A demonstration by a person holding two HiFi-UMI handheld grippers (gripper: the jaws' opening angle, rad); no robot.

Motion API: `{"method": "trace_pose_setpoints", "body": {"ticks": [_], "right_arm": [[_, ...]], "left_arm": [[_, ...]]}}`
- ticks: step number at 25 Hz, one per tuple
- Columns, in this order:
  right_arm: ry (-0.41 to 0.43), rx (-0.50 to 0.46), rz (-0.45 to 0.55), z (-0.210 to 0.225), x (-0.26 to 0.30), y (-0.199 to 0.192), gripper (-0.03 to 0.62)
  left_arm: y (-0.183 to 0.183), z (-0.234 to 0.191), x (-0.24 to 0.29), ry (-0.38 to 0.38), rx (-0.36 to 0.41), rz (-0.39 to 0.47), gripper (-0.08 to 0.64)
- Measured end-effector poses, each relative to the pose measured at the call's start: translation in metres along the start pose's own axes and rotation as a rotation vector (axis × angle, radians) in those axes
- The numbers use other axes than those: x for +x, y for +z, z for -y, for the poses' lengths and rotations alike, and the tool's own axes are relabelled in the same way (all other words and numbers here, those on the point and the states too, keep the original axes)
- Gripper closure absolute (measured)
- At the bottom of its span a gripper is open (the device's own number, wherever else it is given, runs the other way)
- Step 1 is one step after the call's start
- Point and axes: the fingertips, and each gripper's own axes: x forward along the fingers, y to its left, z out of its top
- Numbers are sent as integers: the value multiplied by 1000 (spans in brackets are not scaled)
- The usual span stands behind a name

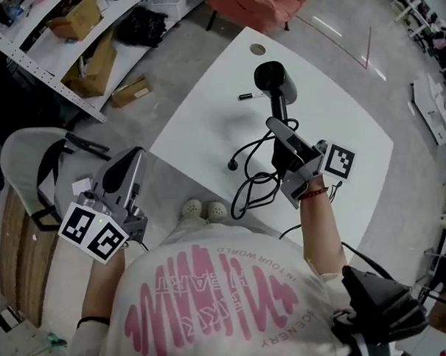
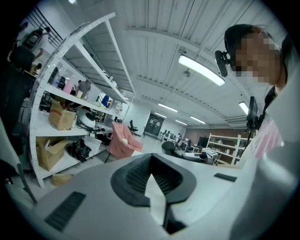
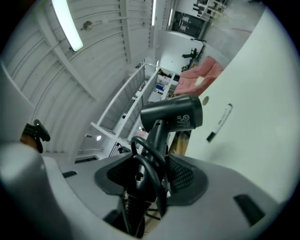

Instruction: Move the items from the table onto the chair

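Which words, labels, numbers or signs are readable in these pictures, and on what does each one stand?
"IN YOUR WORLD": small pink print on the person's shirt, upside down in the head view.
"SCENERY", probably; first letter unclear: same shirt, near the right arm.
Large pink letters on the shirt: not readable.
Label on the dryer: too small to read.
Square markers: patterns only, no words.

The hair dryer (image 1: 275, 78) and its cord (image 1: 232, 165) are black on the white table (image 1: 350, 135), with a black-and-white pen (image 1: 250, 96) at the dryer's nine o'clock. The grey left gripper (image 1: 134, 158) and right gripper (image 1: 278, 128) bear cubes of black-and-white squares. At nine o'clock, the chair (image 1: 21, 146) is cream and wood-brown.
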Motion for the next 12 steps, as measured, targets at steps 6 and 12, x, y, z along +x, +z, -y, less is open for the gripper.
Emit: {"method": "trace_pose_setpoints", "body": {"ticks": [6, 12], "right_arm": [[198, -18, -161, -52, 67, -22, 377], [338, 2, -302, -112, 131, -95, 377]], "left_arm": [[5, -14, -60, 196, -18, 104, 551], [4, -49, -163, 379, -42, 194, 551]]}}
